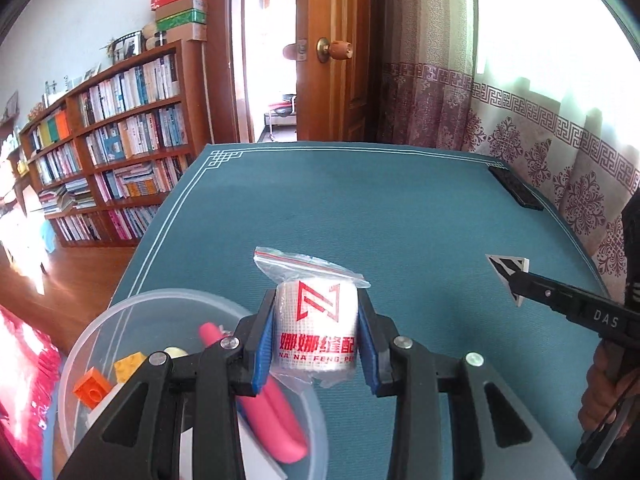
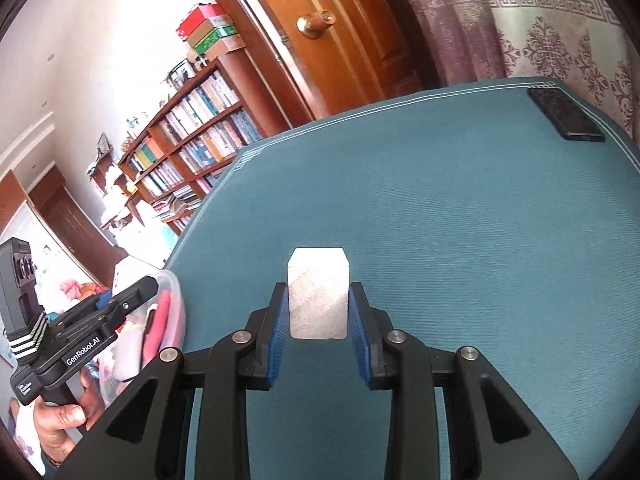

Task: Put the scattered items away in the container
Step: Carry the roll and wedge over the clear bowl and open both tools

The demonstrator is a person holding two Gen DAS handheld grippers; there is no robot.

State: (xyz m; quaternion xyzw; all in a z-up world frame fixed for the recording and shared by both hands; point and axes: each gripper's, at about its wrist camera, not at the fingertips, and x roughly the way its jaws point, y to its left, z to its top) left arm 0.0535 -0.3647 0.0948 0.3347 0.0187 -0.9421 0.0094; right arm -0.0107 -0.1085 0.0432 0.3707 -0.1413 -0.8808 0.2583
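My left gripper is shut on a white roll with red print, sealed in a clear zip bag. It hangs just above the right rim of the clear plastic container. Inside the container lie a pink item, an orange brick and a yellow brick. My right gripper is shut on a plain white block, held above the teal mat. In the right wrist view the left gripper sits over the container at the left edge.
A black phone lies at the mat's far right corner. Beyond the table stand a bookshelf, a wooden door and patterned curtains. A hand holds the left gripper's handle.
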